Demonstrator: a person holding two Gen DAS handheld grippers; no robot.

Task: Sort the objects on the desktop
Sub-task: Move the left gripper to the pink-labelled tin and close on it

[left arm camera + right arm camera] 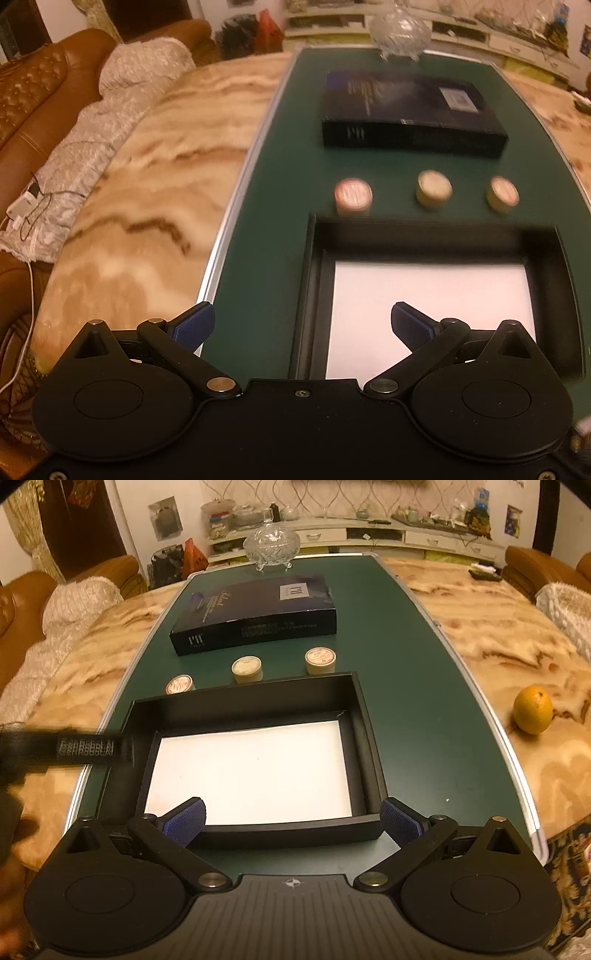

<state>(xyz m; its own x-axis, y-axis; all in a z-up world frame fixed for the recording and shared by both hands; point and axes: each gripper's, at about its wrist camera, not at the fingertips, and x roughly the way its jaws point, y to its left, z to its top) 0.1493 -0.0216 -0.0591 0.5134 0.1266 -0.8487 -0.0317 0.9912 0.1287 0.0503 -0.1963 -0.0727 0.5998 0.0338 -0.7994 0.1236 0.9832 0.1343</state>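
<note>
Right wrist view shows the right tool (291, 818) spread wide with nothing between its blue pads, hovering over the near wall of the black tray (365, 716), which sits on the green mat (417, 686) toward the counter's near edge. The left tool (301, 325) is likewise spread and empty, over the tray's left wall.

Beyond the tray's far wall stand three small round tins in a row: the left tin (180, 685) just beside that wall, the middle tin (246, 669) and the right tin (320, 661) a little farther off. Behind them lies a dark boxed book (255, 616), then a glass lidded bowl (271, 548) at the mat's far edge. An orange (533, 709) rests on the bare counter (498, 627) off the mat's right edge.

Nothing is in the tray yet, so I judge sorting has barely begun. Likely risks: a pad catching the tray's far wall while reaching for the left tin and shoving the tray; a short, smooth tin slipping from a pinch taken too high; both tools crowding each other over the tray; the orange rolling if nudged.
</note>
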